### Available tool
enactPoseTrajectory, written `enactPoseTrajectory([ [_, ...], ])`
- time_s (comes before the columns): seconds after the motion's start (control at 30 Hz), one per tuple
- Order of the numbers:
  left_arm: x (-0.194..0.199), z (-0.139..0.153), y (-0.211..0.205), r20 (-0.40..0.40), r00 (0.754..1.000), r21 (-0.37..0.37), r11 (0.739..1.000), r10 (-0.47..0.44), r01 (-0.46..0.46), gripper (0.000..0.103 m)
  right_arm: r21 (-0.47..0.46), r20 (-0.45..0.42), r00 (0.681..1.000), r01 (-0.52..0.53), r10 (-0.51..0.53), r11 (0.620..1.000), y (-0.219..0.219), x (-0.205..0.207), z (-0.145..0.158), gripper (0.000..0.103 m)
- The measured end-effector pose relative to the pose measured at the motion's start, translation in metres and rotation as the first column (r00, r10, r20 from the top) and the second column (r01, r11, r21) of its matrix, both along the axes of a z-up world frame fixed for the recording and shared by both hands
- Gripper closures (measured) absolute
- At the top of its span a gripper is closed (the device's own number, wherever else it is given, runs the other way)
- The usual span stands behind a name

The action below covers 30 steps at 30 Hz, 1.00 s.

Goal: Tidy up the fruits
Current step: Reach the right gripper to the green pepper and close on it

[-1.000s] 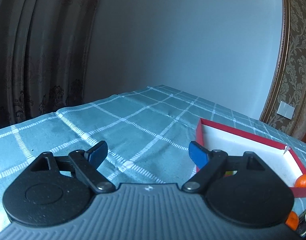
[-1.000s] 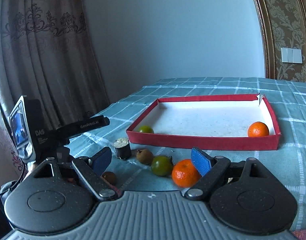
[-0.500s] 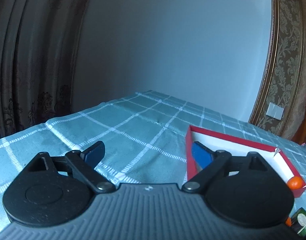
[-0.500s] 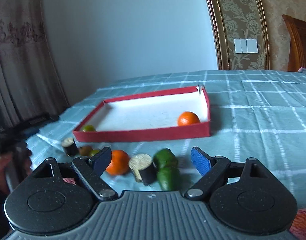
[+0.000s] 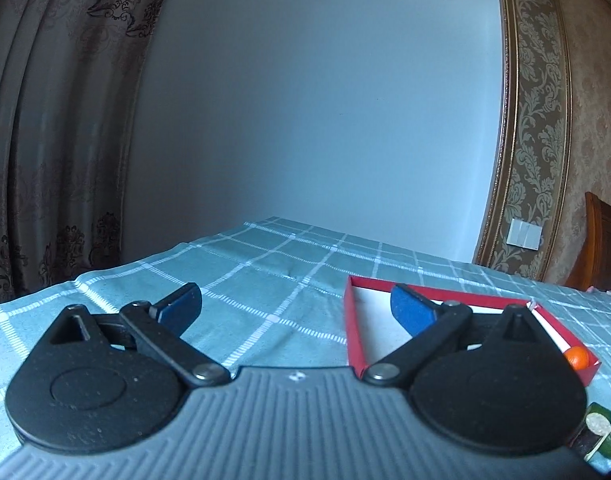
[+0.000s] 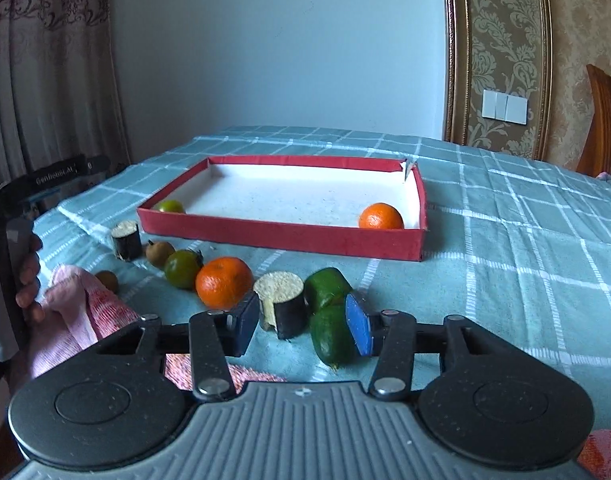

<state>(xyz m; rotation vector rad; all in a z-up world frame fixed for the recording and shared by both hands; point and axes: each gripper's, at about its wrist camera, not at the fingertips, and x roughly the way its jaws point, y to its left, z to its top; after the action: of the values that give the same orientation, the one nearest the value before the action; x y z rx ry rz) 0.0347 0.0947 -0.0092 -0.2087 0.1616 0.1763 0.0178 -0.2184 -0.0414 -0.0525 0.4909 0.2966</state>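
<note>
Lying on the checked cloth (image 6: 525, 248) outside the red tray (image 6: 281, 236) are one orange (image 6: 223, 282), one green citrus (image 6: 181, 269), two small brown fruits (image 6: 159, 252), two dark cut cylinders (image 6: 283, 304) and two green pieces (image 6: 331, 334); inside the tray sit a second orange (image 6: 380, 217) and a greenish fruit (image 6: 168, 206), half hidden by the wall. The right gripper (image 6: 301, 326) stands at a middling gap, its jaws bracketing the nearer cylinder and green piece, contact hard to judge. The left gripper (image 5: 295, 306) gapes wide, holding nothing; its right finger covers much of the tray, and the fruit at that view's corner is cut off.
</note>
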Motion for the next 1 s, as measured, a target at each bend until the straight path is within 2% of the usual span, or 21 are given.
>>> enactPoseTrajectory([
  [0.33,0.008,-0.004,0.003,-0.038,0.997,-0.021,0.997,-0.07,0.07,0.0,-0.027,-0.044,0.998,0.038,-0.039,0.999,-0.005,0.01,-0.016,0.055],
  [0.57,0.019,-0.005,-0.004,-0.118,0.993,0.011,1.0,-0.027,0.029,0.0,0.02,-0.07,0.996,0.049,-0.048,0.999,-0.016,0.02,-0.022,0.055],
  [0.7,0.025,-0.006,-0.005,-0.161,0.987,0.027,1.0,-0.001,0.005,0.0,0.043,-0.091,0.995,0.056,-0.052,0.997,-0.02,0.023,-0.023,0.059],
  [1.0,0.031,-0.009,-0.006,-0.204,0.979,0.045,0.999,0.029,-0.021,0.0,0.016,-0.098,0.994,0.046,-0.044,0.999,-0.014,0.024,-0.024,0.067],
])
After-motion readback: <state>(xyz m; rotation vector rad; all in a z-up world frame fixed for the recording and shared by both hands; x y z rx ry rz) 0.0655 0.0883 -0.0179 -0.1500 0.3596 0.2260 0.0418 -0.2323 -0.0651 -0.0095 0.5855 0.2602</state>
